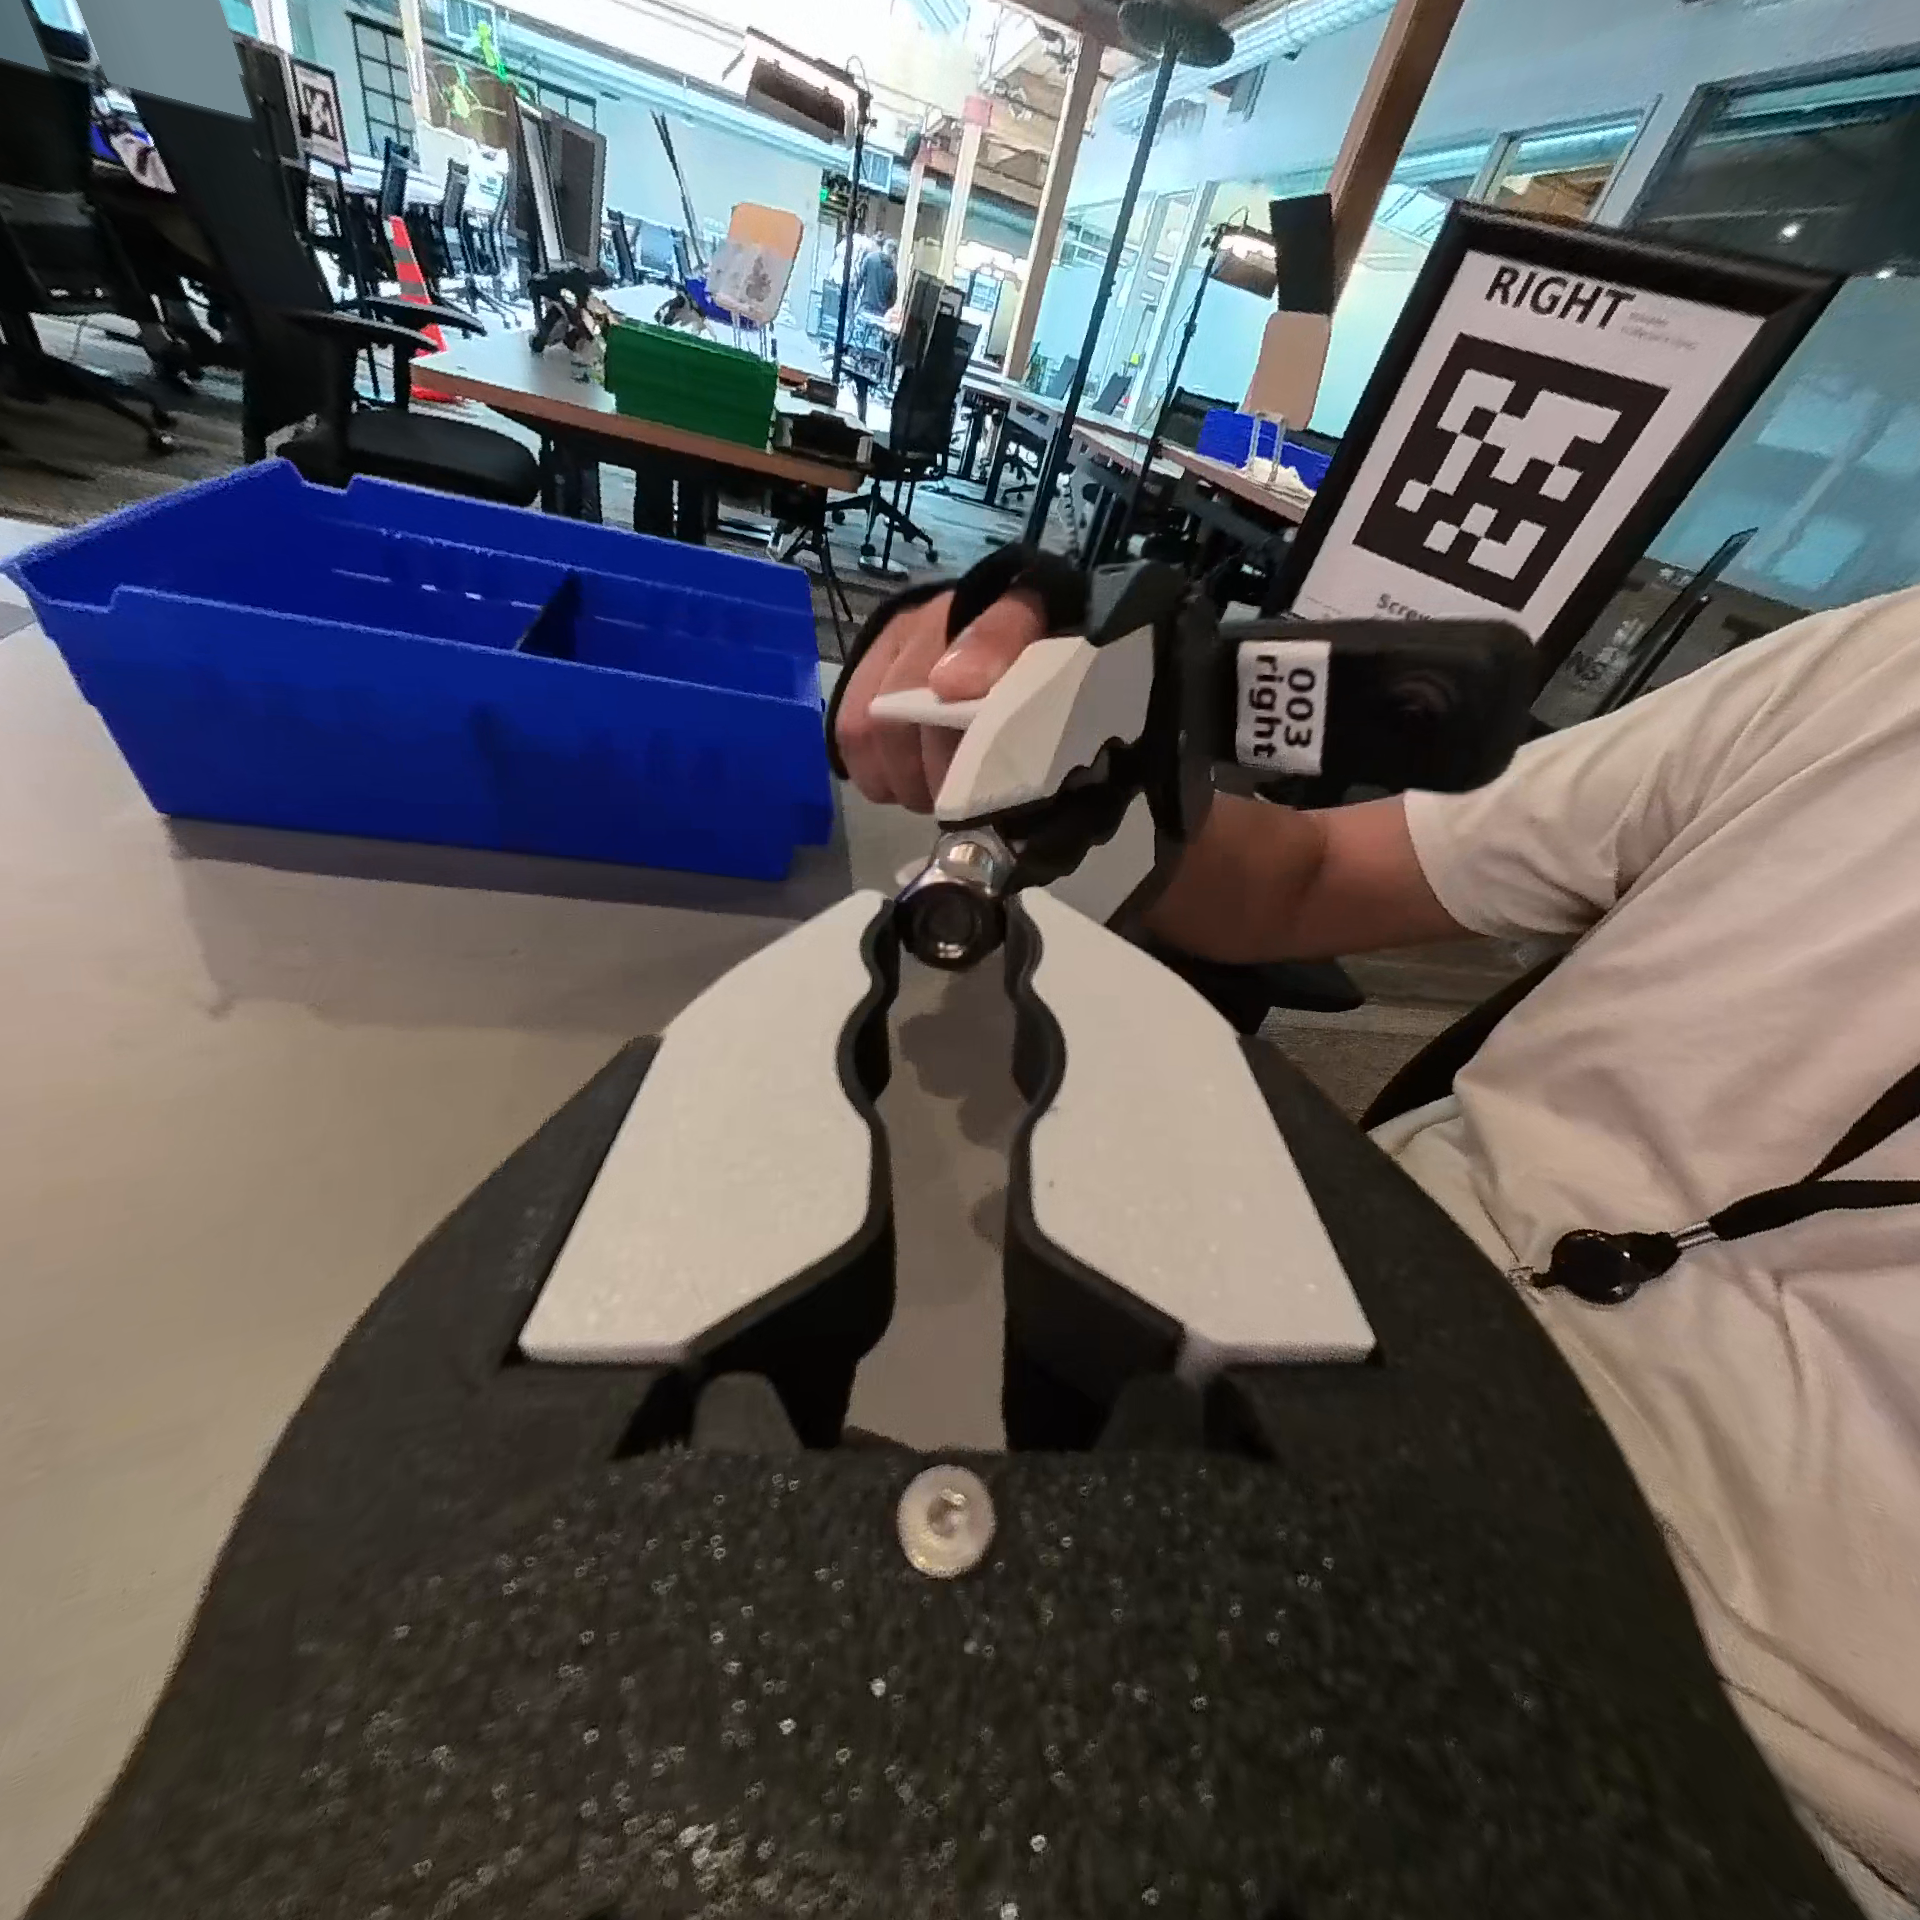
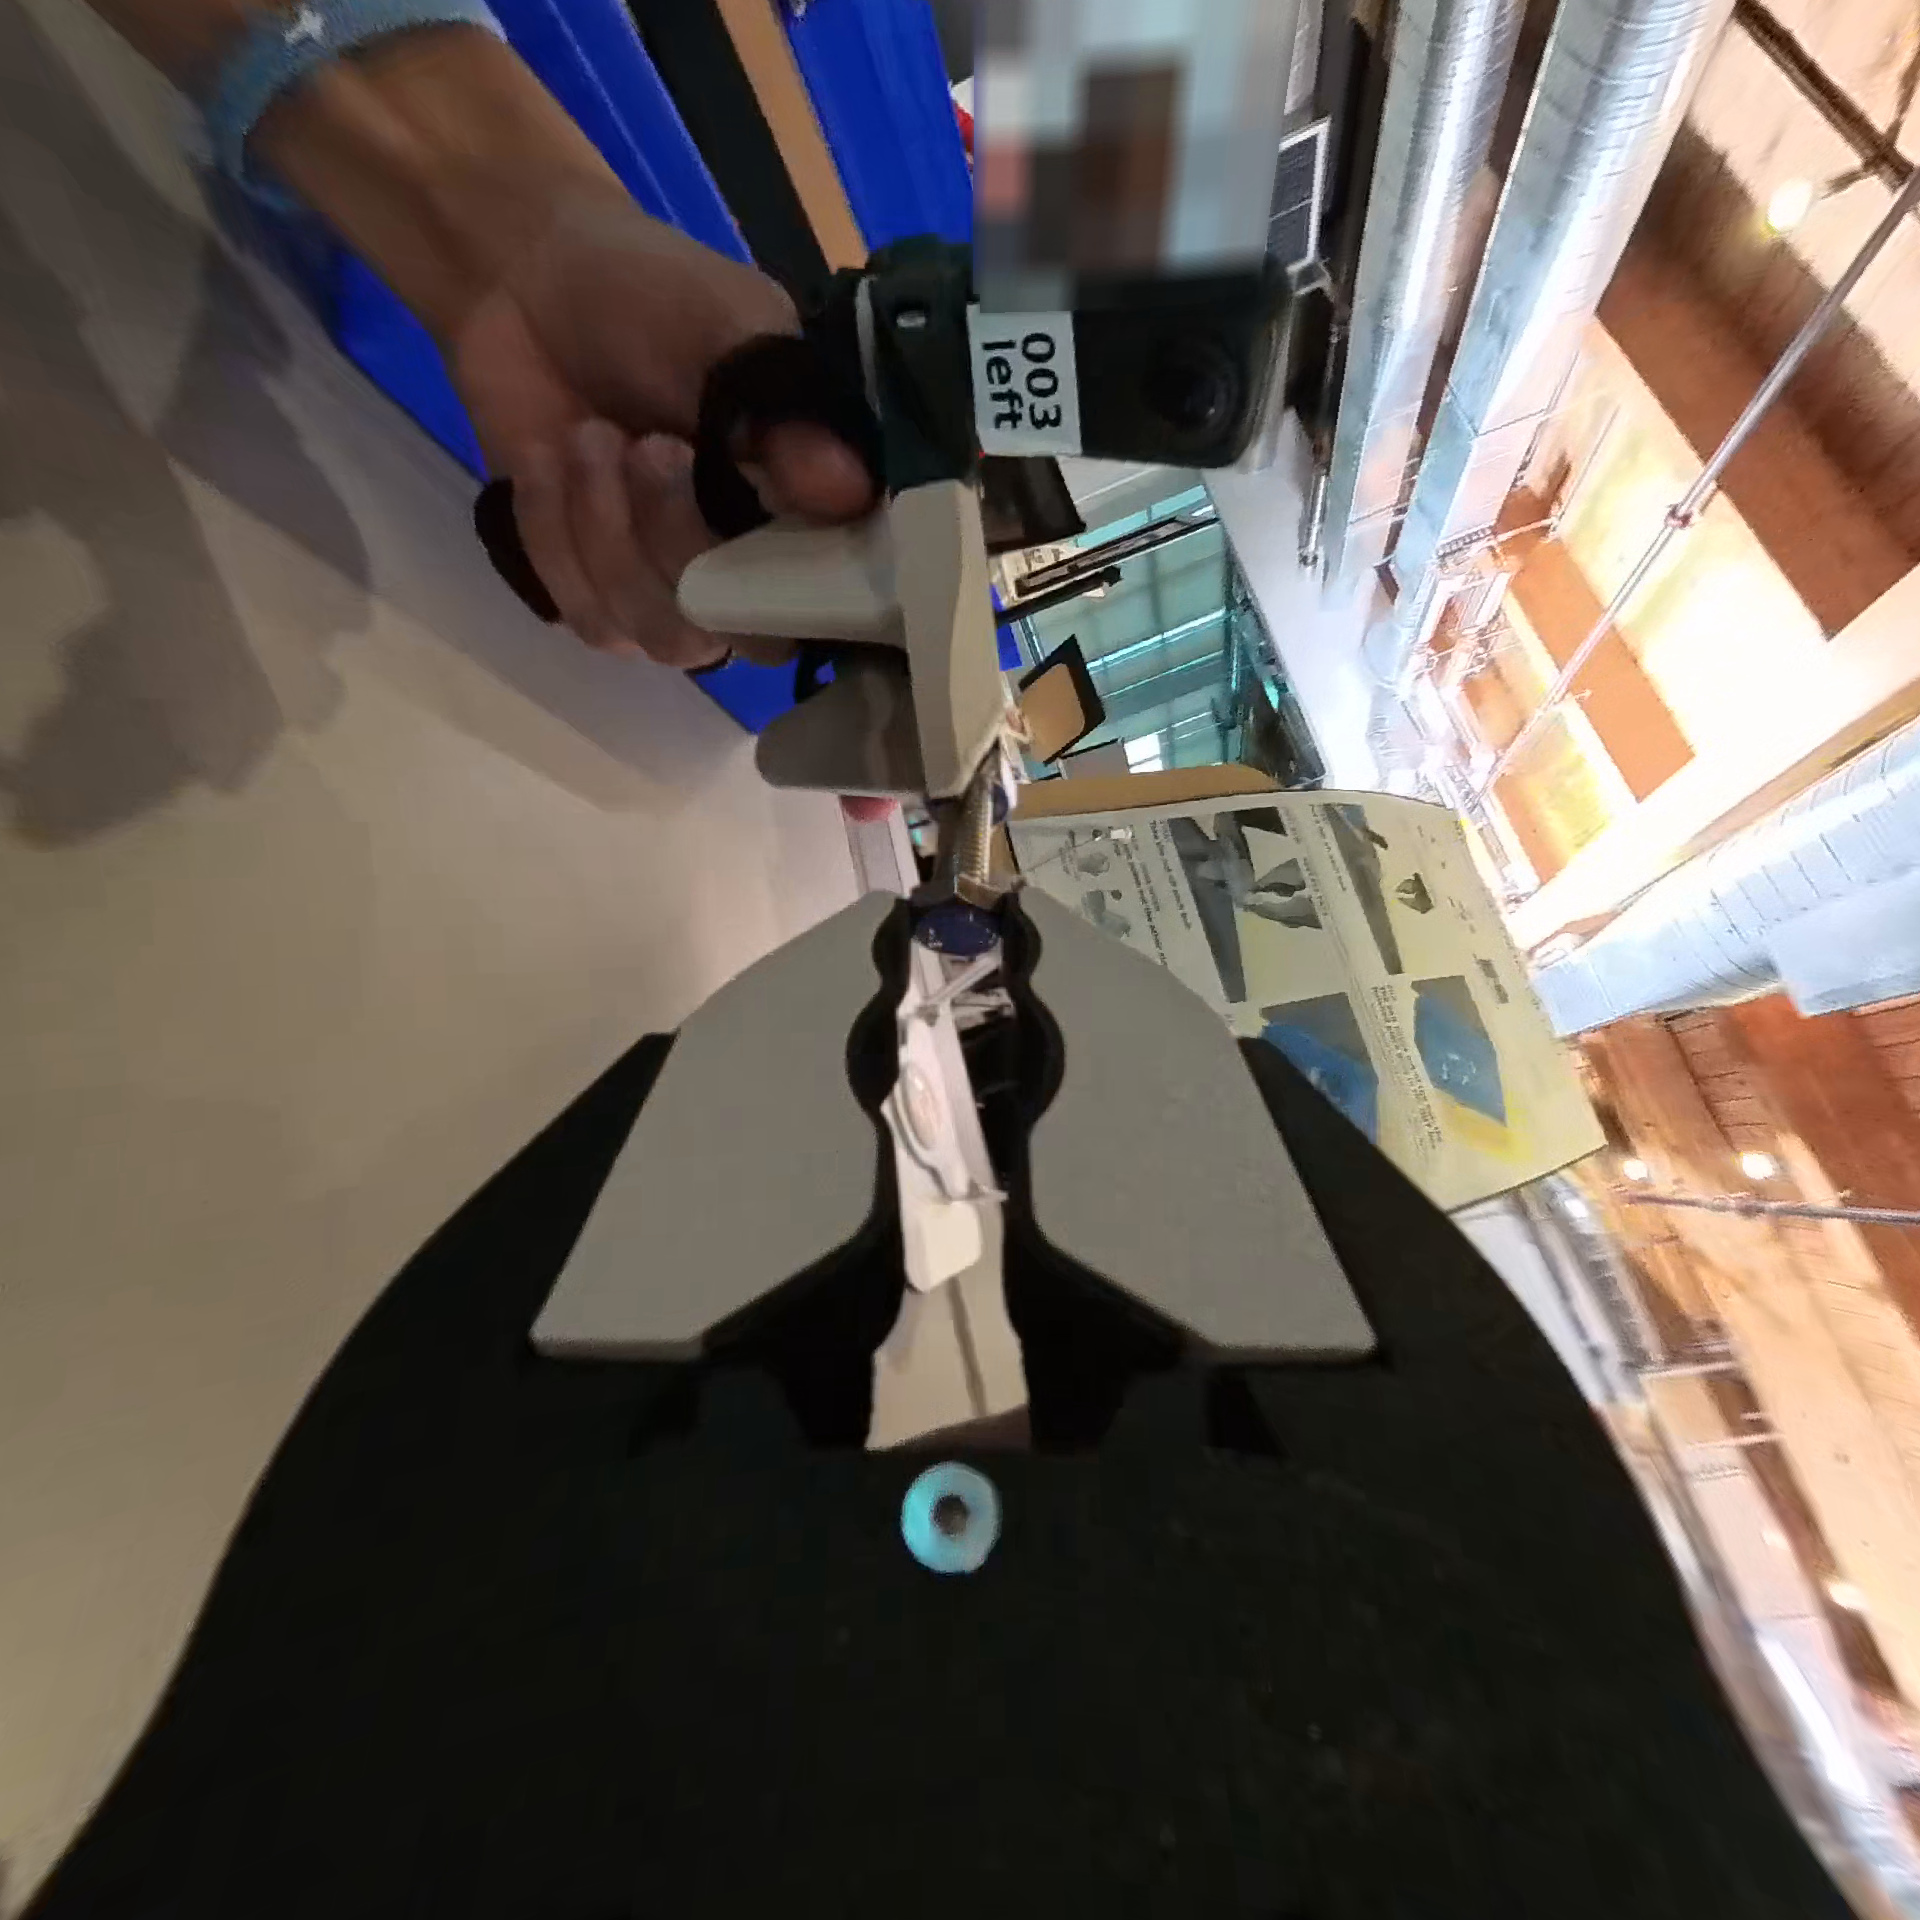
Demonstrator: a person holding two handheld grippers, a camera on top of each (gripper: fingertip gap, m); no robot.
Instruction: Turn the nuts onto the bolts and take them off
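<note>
Left wrist view only: blue bin (image 1: 436, 675) on grey table (image 1: 208, 1091), marker sign (image 1: 1507, 447) behind. Left gripper (image 1: 951, 925) clamped on bolt (image 1: 948, 920) head, shaft pointing away toward right gripper (image 1: 987, 831), closed on nut (image 1: 971, 857). Right wrist view only: threaded shaft (image 2: 971, 831) visible, long axis running between both grippers, held above table.

bin (image 1: 416, 707) on table (image 1: 260, 1143), left | placard (image 1: 1538, 436) behind right tongs (image 1: 987, 831) | bolt (image 1: 951, 920) between both tongs
</note>
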